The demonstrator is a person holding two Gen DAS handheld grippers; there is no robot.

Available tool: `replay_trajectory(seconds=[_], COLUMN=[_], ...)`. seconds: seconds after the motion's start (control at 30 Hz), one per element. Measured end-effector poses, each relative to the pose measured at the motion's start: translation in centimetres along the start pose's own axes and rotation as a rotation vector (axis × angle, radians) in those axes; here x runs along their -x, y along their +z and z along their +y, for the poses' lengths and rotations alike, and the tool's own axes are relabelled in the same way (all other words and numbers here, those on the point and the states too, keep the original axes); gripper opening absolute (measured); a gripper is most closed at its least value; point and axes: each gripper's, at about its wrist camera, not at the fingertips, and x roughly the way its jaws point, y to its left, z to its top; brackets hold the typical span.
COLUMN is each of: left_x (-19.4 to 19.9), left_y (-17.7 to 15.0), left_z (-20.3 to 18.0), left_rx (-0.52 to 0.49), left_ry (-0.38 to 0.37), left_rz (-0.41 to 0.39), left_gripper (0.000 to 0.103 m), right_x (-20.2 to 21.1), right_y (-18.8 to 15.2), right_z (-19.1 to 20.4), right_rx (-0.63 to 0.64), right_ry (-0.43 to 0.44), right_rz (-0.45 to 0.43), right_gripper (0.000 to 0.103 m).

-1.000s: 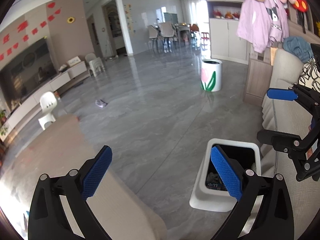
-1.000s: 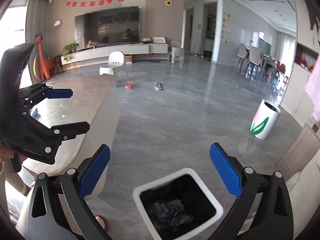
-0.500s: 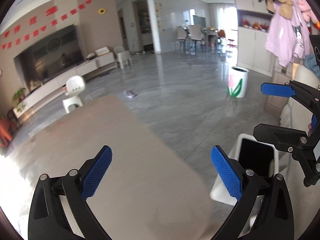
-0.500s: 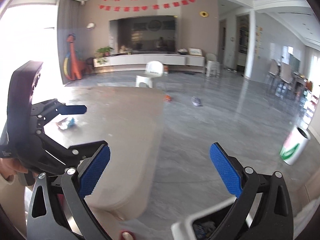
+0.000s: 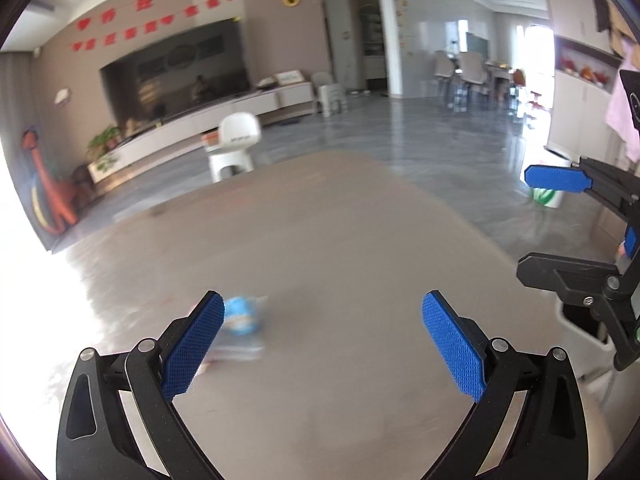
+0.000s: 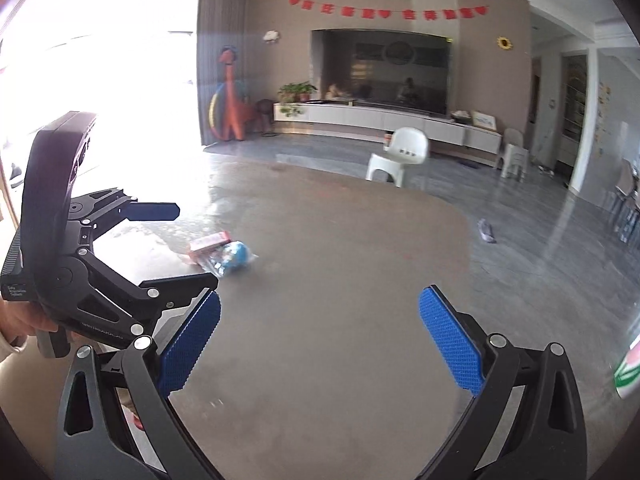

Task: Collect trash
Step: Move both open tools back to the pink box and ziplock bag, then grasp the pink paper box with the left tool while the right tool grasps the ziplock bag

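— Grey-brown stone fills most of both views: a large table (image 5: 340, 240) with rounded corners, standing on a polished grey floor (image 6: 540, 240). What lies on it?

— A small heap of trash (image 6: 222, 252) on the left part of the table, well in from the edge. The right wrist view shows it sharply: a blue round shape inside clear crinkled plastic, touching a flat pink and red packet on its far side. In the left wrist view the same heap (image 5: 240, 328) is blurred and sits just beyond the left fingertip, partly hidden by it.

— And the grippers?

— The left gripper (image 5: 322, 344) hovers low above the table with its blue pads (image 5: 192, 344) spread wide, gripping nothing. The right gripper (image 6: 318, 340) is also spread wide and empty, to the right of the trash. Each camera catches the other tool from the side: the left gripper (image 6: 168, 248) shows at the left of the right wrist view, gripped by a hand (image 6: 24, 320) at the frame edge.

— What does only one view show?

— Only the left wrist view shows a white bin (image 5: 584, 328) at the near right, mostly hidden behind the right gripper (image 5: 536, 224). Only the right wrist view shows a small grey object (image 6: 487, 231) on the floor beyond the table's right edge. Both show a white chair (image 6: 400, 156) at the table's far side.
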Motion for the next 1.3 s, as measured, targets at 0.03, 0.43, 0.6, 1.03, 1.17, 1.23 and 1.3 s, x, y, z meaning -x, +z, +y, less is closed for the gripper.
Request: replay_trajectory(seconds=[0.03,0.43,0.6,1.03,1.17,1.23,1.3], left_x=[0.0,-4.8,-8.1,-11.4,-11.0,-10.7,-10.2], left_y=[-0.3,-3.8,-4.7,-6.4,-6.9,-6.9,-7.0], left_z=[0.9,12.3,14.1,16.1,15.9,15.9,16.7], left_rx=[0.009,0.143,0.117,0.138,0.158,0.165,0.184], left_ry=[0.013,0.062,0.081,-0.035,-0.075,-0.059,-0.055], left_rz=[0.003,0.068,0.129,0.216,0.221,0.2,0.177], left_gripper=[0.098,0.097,0.089,0.048,0.034,0.033,0.033], right_x=[-0.8,-9.1,-11.4,-16.0,-17.5,-18.4,-19.4], right_y=[0.4,3.0,3.1,3.0,2.7,2.8,2.8], right_z=[0.7,6.7,8.3,10.0,10.5,10.5,10.3], right_rx=[0.013,0.148,0.173,0.213,0.238,0.251,0.245], right_ry=[0.015,0.098,0.111,0.145,0.157,0.173,0.182], right_rz=[0.004,0.09,0.12,0.182,0.206,0.221,0.24], right_gripper=[0.099,0.099,0.099,0.099,0.099,0.099,0.099])
